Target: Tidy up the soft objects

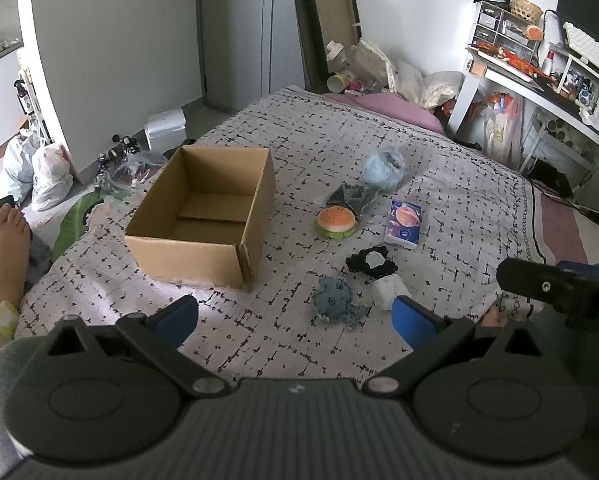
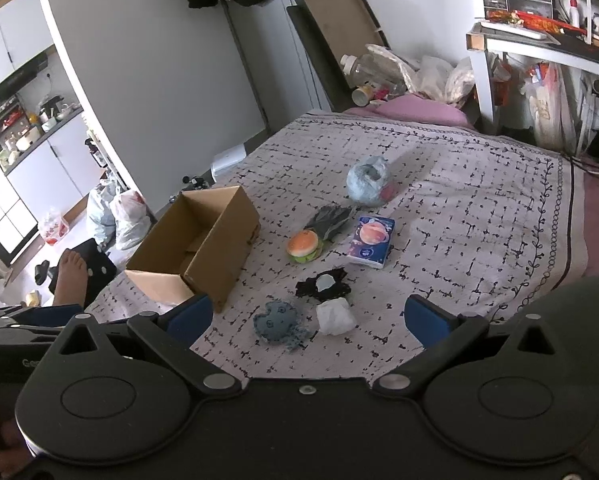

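Note:
An open cardboard box (image 1: pixel 203 216) (image 2: pixel 197 250) stands on the patterned bedspread, with only a flat cardboard piece inside. To its right lie a burger toy (image 1: pixel 335 221) (image 2: pixel 304 245), a blue octopus plush (image 1: pixel 333 299) (image 2: pixel 277 323), a white soft wad (image 1: pixel 389 290) (image 2: pixel 335 316), a black frilly piece (image 1: pixel 371 263) (image 2: pixel 323 286), a dark crumpled item (image 1: pixel 349 196) (image 2: pixel 331 218), a light blue fluffy ball in a bag (image 1: pixel 385 168) (image 2: pixel 369 182) and a tissue pack (image 1: pixel 404 223) (image 2: pixel 372 242). My left gripper (image 1: pixel 295 316) is open and empty above the bed's near edge. My right gripper (image 2: pixel 307 316) is open and empty, the octopus and wad between its fingers in view.
A pink pillow (image 1: pixel 395 108) and plastic bags (image 1: pixel 383 68) lie at the bed's far end. A white desk (image 1: pixel 539 84) with clutter stands at the right. Bags (image 1: pixel 39 172) and a bare foot (image 1: pixel 9 248) are on the left floor side.

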`<state>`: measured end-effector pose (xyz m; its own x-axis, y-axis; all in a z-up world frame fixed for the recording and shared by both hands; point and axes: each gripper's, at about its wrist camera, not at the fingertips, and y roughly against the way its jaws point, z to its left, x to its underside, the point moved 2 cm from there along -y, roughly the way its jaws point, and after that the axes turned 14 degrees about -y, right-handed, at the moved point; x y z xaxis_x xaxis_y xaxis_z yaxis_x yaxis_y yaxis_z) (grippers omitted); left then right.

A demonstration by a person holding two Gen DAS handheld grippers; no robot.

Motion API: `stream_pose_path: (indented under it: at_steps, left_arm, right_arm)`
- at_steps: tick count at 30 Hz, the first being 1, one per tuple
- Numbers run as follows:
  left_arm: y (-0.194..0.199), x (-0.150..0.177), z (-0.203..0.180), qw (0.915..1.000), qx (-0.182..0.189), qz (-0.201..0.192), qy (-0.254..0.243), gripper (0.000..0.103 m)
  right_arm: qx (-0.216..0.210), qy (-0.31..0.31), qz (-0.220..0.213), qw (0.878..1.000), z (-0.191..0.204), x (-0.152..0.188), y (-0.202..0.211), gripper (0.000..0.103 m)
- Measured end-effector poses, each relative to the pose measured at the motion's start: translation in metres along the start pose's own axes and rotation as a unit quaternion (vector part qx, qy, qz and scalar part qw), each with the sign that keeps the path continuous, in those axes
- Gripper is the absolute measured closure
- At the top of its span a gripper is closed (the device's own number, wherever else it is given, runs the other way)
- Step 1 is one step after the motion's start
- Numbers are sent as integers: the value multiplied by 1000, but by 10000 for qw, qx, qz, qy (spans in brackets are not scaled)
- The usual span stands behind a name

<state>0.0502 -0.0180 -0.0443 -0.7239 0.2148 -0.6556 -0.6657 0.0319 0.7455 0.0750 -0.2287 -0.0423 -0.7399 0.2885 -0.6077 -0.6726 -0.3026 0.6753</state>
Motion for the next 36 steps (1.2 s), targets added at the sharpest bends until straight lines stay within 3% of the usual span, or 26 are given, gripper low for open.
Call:
stream_pose_path:
  at_steps: [6,8,13,27,36]
  left_arm:
    - [-15,-1,2,10000,37,39,57,2]
    - [-20,-1,2,9999,81,58,109,3]
    - [-34,-3,0,9997,167,71,147,4]
    - [-87,-8,-7,9981,447,304,303,31]
    - [-130,-3,-2,9936,730,637,575,35]
  right_arm:
    - [77,23,28,10000,-2,1,-14,1]
    - [121,12,73,9999,-5,0,-19,8]
    - [201,-67,164,9996,-11,-3,-32,12]
    - [173,-493,650,9965,-25,0,-77,27]
    - [338,-707,1036,9915,-31,5,-114,31]
